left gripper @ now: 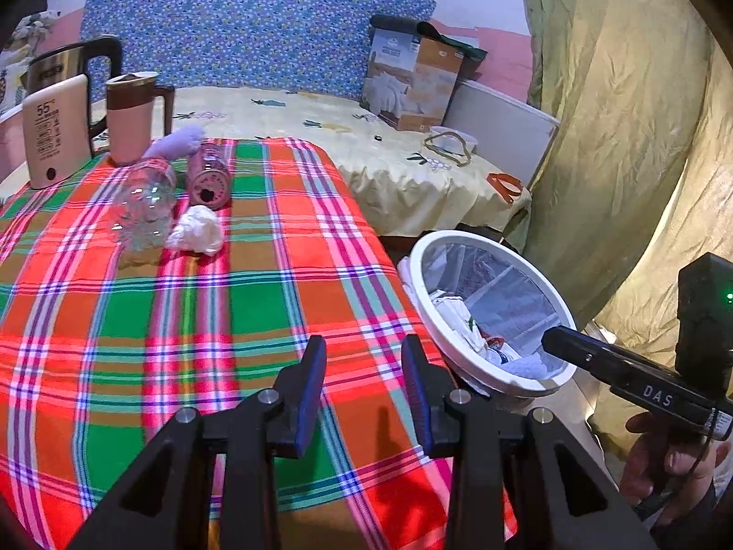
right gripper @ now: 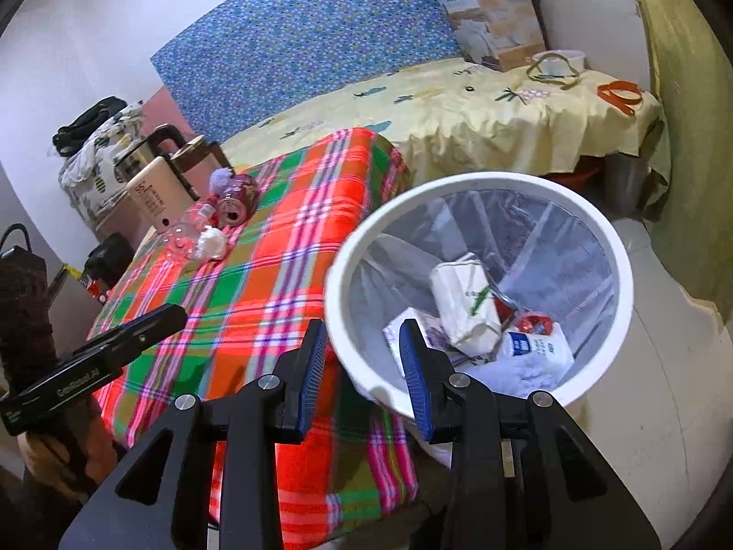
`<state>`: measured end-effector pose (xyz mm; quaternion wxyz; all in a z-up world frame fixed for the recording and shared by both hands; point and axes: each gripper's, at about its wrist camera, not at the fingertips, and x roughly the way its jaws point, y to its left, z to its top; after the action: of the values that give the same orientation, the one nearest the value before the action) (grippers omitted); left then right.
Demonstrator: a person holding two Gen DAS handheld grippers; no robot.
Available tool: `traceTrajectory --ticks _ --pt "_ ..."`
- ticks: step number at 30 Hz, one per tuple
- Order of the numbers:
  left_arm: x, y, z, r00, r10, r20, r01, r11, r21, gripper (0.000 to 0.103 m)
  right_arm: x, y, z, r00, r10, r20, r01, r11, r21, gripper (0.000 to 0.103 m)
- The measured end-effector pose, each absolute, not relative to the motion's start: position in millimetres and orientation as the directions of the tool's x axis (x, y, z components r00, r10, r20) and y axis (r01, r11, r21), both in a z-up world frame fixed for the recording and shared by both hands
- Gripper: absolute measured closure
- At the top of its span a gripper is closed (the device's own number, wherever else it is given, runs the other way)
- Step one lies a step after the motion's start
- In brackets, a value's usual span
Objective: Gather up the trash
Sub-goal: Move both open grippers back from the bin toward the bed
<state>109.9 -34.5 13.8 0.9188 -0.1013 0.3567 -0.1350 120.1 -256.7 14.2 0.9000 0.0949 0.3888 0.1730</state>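
Both grippers open, empty; trash partly binned, rest on table.

Left gripper (left gripper: 364, 389) hangs over plaid tablecloth (left gripper: 256, 302), jaws apart w/ nothing between; right gripper (right gripper: 364, 376) jaws also apart, straddling near rim of white waste bin (right gripper: 614, 247) beside table. Right view only: bin contents – crumpled white packet (right gripper: 465, 302), blue-label white pouch (right gripper: 536, 348), red wrapper (right gripper: 536, 323). Left view shows leftover trash better: clear plastic bottle (left gripper: 144, 206), pink can (left gripper: 208, 178) on its side, white tissue wad (left gripper: 197, 229), purple fluffy item (left gripper: 176, 140), all clustered at far corner, touching or nearly. Kettle (left gripper: 68, 64) and pink jug (left gripper: 130, 114) behind them. Beyond: yellow-sheeted bed (left gripper: 366, 151), blue floral headboard (left gripper: 238, 32), cardboard box (left gripper: 412, 78), olive curtain (left gripper: 618, 114).
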Motion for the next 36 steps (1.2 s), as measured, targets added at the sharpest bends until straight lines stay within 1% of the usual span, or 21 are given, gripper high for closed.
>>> traceTrajectory --ticks 7,14,15,16,17,23,27,29,31,36 --pt "103.2 -13.0 14.9 0.727 -0.282 -0.626 0.128 0.951 -0.280 0.068 121.4 -231.2 17.0 0.619 0.409 -0.670 -0.286 0.912 0.293 0.067" --pt "102.6 16.7 15.8 0.747 -0.229 -0.624 0.062 0.959 -0.277 0.067 127.8 -207.5 20.5 0.592 0.458 -0.663 -0.337 0.888 0.313 0.067" --pt "103.3 21.1 15.9 0.749 -0.223 -0.624 0.053 0.959 -0.279 0.065 128.8 -203.8 20.6 0.585 0.466 -0.664 -0.345 0.884 0.316 0.067" --pt "104.5 25.6 16.1 0.750 -0.217 -0.625 0.044 0.959 -0.280 0.060 129.9 -200.2 20.6 0.578 0.471 -0.666 -0.352 0.881 0.318 0.067" --pt "105.7 30.1 16.4 0.753 -0.210 -0.624 0.033 0.959 -0.282 0.059 130.5 -196.1 20.8 0.574 0.474 -0.667 -0.358 0.878 0.317 0.067" --pt "116.4 52.9 19.4 0.766 -0.172 -0.620 -0.014 0.959 -0.284 0.056 136.4 -177.1 21.1 0.558 0.486 -0.673 -0.387 0.870 0.307 0.067" --pt "127.2 65.9 19.8 0.767 -0.145 -0.624 -0.045 0.959 -0.278 0.051 141.1 -169.4 20.9 0.551 0.491 -0.675 -0.395 0.866 0.307 0.066" --pt "133.8 71.5 19.9 0.768 -0.137 -0.625 -0.057 0.958 -0.280 0.050 143.3 -166.1 21.1 0.548 0.494 -0.675 -0.400 0.864 0.307 0.064" --pt "141.2 76.5 20.1 0.769 -0.128 -0.626 -0.068 0.958 -0.279 0.047 146.3 -163.9 19.9 0.543 0.497 -0.677 -0.402 0.861 0.310 0.058" --pt "161.3 86.7 18.4 0.770 -0.115 -0.628 -0.084 0.957 -0.278 0.044 153.2 -157.8 15.0 0.529 0.500 -0.686 -0.410 0.858 0.310 0.056"
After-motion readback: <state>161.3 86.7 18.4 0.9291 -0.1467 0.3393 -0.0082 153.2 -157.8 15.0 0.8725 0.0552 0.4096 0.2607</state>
